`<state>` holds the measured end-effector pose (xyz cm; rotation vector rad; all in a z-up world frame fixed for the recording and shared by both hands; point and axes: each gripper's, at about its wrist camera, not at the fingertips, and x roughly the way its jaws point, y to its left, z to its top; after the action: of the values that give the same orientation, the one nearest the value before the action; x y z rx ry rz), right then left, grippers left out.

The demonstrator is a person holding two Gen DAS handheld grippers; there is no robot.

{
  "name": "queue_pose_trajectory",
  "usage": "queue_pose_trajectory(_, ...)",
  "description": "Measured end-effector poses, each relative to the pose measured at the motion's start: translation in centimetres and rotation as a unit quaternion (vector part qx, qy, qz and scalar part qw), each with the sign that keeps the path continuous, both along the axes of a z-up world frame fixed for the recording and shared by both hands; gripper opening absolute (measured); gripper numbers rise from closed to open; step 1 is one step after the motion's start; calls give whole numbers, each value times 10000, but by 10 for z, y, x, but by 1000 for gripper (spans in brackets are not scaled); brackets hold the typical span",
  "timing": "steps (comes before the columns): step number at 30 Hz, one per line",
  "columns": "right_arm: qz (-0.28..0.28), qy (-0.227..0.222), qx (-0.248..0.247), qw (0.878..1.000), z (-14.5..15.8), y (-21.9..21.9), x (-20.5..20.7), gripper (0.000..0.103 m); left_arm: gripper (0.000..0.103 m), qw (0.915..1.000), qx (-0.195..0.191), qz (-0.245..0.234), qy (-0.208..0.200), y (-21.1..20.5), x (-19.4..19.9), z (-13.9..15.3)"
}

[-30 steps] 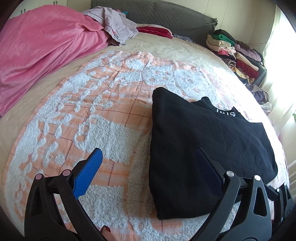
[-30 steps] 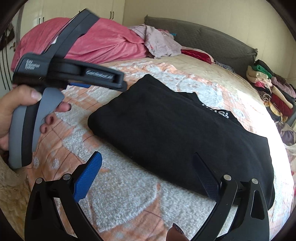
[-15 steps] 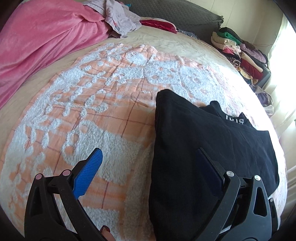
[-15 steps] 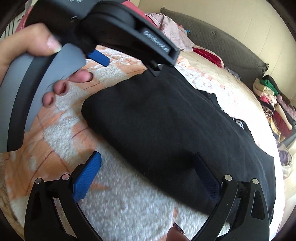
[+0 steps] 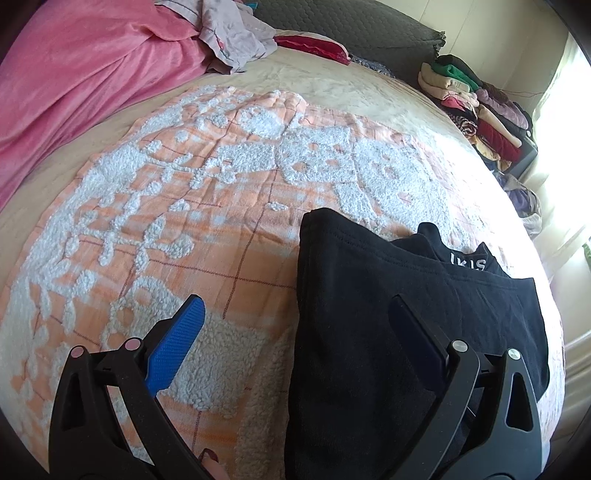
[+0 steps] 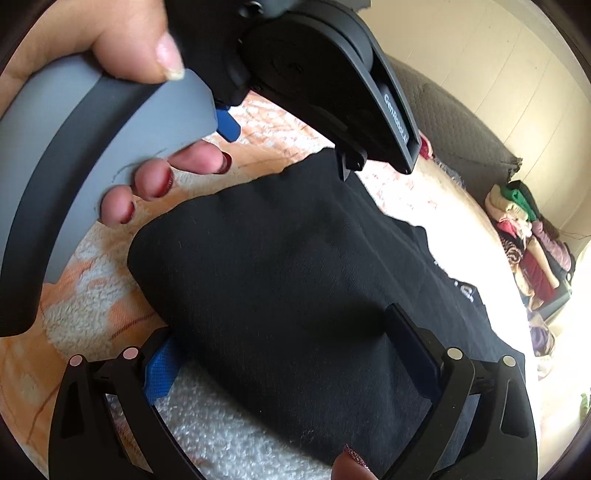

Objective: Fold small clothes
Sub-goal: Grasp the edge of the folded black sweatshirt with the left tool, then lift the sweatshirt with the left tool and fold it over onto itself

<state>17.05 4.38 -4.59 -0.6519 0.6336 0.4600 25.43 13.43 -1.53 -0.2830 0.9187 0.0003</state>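
Observation:
A black garment (image 5: 399, 302), folded flat with white lettering at its collar, lies on the orange-and-white blanket (image 5: 192, 206). My left gripper (image 5: 295, 332) is open and low over the garment's left edge: its blue left pad (image 5: 177, 343) is above the blanket, its right finger above the black cloth. In the right wrist view the garment (image 6: 295, 266) fills the middle. My right gripper (image 6: 288, 354) is open and straddles its near corner, and the cloth edge partly covers the blue left pad (image 6: 160, 373). The left gripper's body (image 6: 314, 74) and the hand (image 6: 122, 40) holding it loom at the top.
A pink blanket (image 5: 74, 92) is heaped at the back left, with loose pale clothes (image 5: 232, 33) beside it. A grey headboard (image 5: 351, 26) runs along the back. A stack of folded clothes (image 5: 476, 103) stands at the bed's far right edge.
Both grippers have moved forward and down toward the black garment. The right gripper now straddles its near corner. The left gripper and hand fill more of the right wrist view.

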Motion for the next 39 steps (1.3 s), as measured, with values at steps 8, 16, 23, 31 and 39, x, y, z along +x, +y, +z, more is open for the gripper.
queue_pose_trajectory(8,194,-545,220,9981,14,-13,-16,56,93,9997,-211,108,88,8,5,5)
queue_pose_trajectory(16,198,-676,821,9941,40,-38,-25,10,93,9967,-747,89,299,8,6,3)
queue_pose_trajectory(23,80,-890,1089,9900,57,-55,-30,8,93,9911,-1264,-146,380,-12,8,3)
queue_pose_trajectory(31,-364,-1096,1527,9815,76,-90,-38,7,31,9896,-1325,-556,25,-66,5,32)
queue_pose_trajectory(39,-969,-1061,2133,9664,90,-147,-41,7,25,9912,-826,-956,-396,-137,-2,66)
